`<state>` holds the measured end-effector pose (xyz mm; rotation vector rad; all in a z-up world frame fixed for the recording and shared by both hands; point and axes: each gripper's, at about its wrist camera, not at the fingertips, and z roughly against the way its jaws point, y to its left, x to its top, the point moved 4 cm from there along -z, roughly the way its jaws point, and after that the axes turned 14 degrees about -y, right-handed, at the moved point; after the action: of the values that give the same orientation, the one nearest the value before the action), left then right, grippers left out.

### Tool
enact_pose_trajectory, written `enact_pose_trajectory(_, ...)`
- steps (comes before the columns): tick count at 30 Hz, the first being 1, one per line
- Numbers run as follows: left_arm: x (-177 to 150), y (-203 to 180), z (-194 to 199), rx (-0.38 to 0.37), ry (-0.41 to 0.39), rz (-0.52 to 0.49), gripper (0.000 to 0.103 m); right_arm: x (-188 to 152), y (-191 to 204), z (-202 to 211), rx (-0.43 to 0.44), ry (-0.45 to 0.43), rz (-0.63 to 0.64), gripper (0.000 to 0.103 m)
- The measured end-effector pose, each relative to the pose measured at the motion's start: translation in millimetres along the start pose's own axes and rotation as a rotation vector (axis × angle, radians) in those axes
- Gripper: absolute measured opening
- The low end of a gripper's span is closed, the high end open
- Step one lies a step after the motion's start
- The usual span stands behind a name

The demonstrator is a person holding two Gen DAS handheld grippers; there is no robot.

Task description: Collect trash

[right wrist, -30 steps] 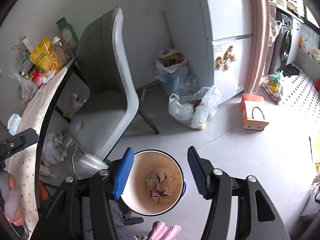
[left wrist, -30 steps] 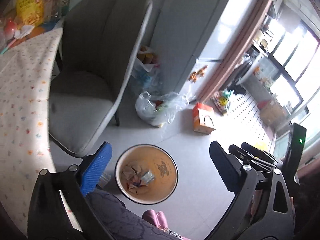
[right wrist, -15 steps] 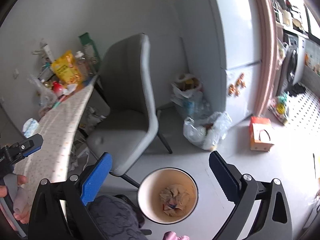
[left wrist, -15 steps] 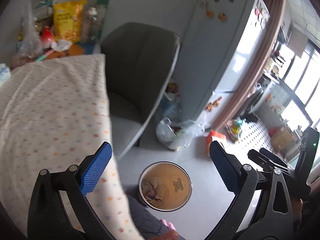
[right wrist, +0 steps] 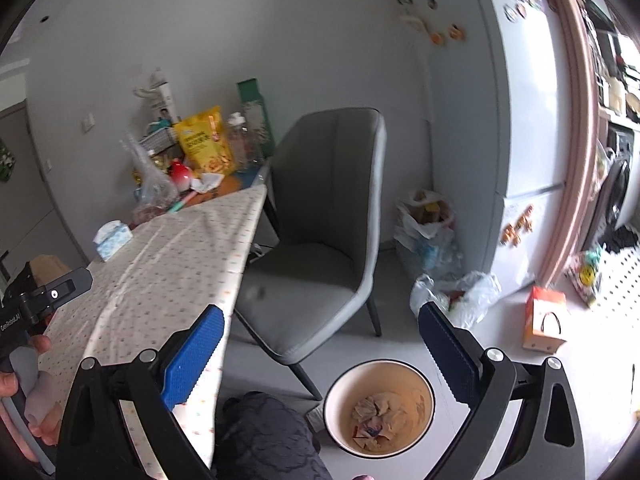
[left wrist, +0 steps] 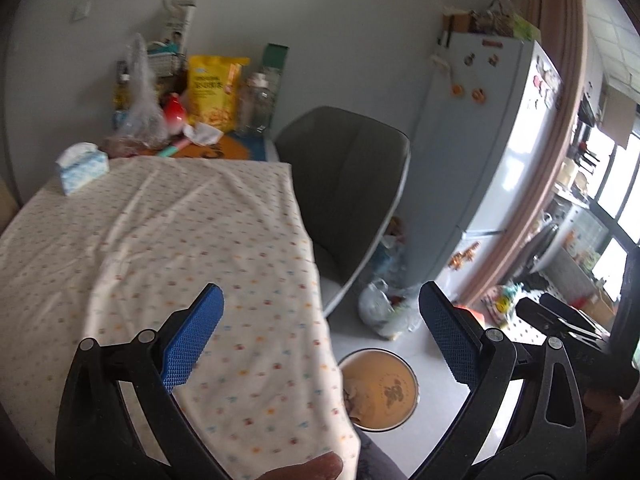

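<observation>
A round waste bin (right wrist: 379,408) stands on the floor by the table, with crumpled paper trash (right wrist: 372,410) in its bottom; the left wrist view shows the bin (left wrist: 380,388) partly behind the table edge. My left gripper (left wrist: 320,336) is open and empty, hanging above the table's near corner. My right gripper (right wrist: 320,344) is open wide and empty, above the chair and the bin. A crumpled white wrapper (left wrist: 202,133) lies at the far end of the table among packages.
The table (left wrist: 160,240) has a dotted cloth, a tissue pack (left wrist: 82,167) and a yellow snack bag (left wrist: 212,94) at the back. A grey chair (right wrist: 320,240) sits beside it. Plastic bags (right wrist: 456,296), an orange carton (right wrist: 546,320) and a fridge (right wrist: 520,120) are on the right. A knee (right wrist: 264,436) is below.
Both grippers have risen and tilted up from over the bin, so the table top has come into view. The right gripper's jaws have spread wider; the left stays open.
</observation>
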<state>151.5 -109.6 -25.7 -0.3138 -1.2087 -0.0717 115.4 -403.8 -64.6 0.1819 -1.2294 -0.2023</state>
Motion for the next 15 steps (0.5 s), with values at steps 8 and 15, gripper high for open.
enact_pose_trajectory(8, 2, 33, 50, 0.065, -0.067, -0.004, 0.097, 10, 46, 24, 0.054, -0.048, 0.031, 0.095)
enact_pose_trajectory(15, -5, 54, 89, 0.124, -0.11, 0.015, 0.097, 3, 83, 41, 0.132, -0.058, 0.07, 0.095)
